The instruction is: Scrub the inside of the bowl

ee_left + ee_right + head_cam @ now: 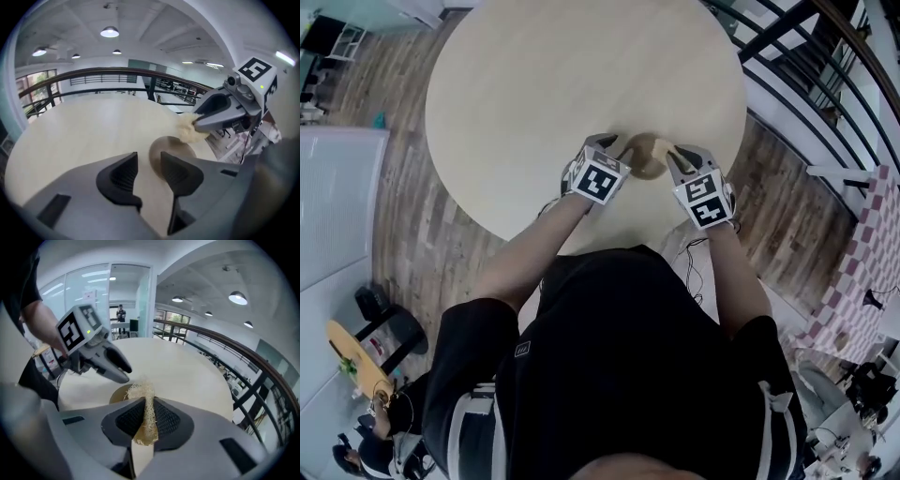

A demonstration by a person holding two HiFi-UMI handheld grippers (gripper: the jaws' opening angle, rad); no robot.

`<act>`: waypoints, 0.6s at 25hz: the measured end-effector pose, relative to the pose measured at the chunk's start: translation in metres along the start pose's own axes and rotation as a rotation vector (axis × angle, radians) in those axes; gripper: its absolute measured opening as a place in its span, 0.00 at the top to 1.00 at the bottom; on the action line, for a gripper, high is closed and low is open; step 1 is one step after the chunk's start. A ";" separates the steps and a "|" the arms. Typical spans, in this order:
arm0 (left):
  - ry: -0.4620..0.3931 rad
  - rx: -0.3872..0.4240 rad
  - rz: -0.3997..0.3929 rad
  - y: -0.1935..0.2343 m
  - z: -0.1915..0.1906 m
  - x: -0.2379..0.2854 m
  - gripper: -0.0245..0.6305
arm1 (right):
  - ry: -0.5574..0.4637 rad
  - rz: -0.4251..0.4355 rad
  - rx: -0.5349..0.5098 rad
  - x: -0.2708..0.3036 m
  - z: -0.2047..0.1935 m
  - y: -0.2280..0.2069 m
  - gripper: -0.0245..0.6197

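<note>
A small brown wooden bowl (pixel 645 156) stands on the round pale table (pixel 534 84), near its front edge. My left gripper (pixel 615 148) is just left of the bowl. In the left gripper view this gripper (pixel 148 158) is open, with only bare tabletop between its jaws, and the bowl (pixel 171 146) lies just beyond its right jaw. My right gripper (pixel 148 402) is shut on a pale fibrous scrubber (pixel 140 391). The scrubber (pixel 189 131) hangs over the bowl's far rim. In the right gripper view, the bowl (pixel 119 393) is mostly hidden behind the jaws.
The table's front edge is close under both grippers, with wooden floor (pixel 441 244) below it. A dark railing (pixel 806 56) runs past the table's right side. A small stool (pixel 358 352) stands on the floor at the left.
</note>
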State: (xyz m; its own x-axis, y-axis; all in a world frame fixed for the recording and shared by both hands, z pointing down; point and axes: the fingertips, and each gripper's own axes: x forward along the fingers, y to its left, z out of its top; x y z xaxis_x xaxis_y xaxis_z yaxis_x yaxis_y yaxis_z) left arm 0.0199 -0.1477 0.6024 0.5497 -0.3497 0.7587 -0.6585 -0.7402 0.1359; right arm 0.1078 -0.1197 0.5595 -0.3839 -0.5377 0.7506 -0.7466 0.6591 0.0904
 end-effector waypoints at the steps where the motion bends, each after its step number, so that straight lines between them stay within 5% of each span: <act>1: 0.009 0.051 -0.027 0.000 0.006 0.005 0.73 | 0.038 0.022 -0.072 0.005 -0.005 0.010 0.87; 6: 0.109 0.262 -0.213 -0.014 0.015 0.038 0.76 | 0.188 0.127 -0.441 0.033 -0.022 0.057 0.87; 10: 0.189 0.371 -0.198 -0.012 0.008 0.049 0.87 | 0.235 0.180 -0.480 0.049 -0.023 0.074 0.87; 15: 0.224 0.364 -0.198 -0.016 0.004 0.056 0.91 | 0.313 0.171 -0.563 0.065 -0.036 0.073 0.87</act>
State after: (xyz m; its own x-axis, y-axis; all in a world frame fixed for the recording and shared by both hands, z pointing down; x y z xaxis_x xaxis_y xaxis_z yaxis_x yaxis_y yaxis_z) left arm 0.0633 -0.1577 0.6401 0.4961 -0.0783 0.8647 -0.3067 -0.9475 0.0902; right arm 0.0481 -0.0876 0.6380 -0.2327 -0.2793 0.9316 -0.2585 0.9412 0.2176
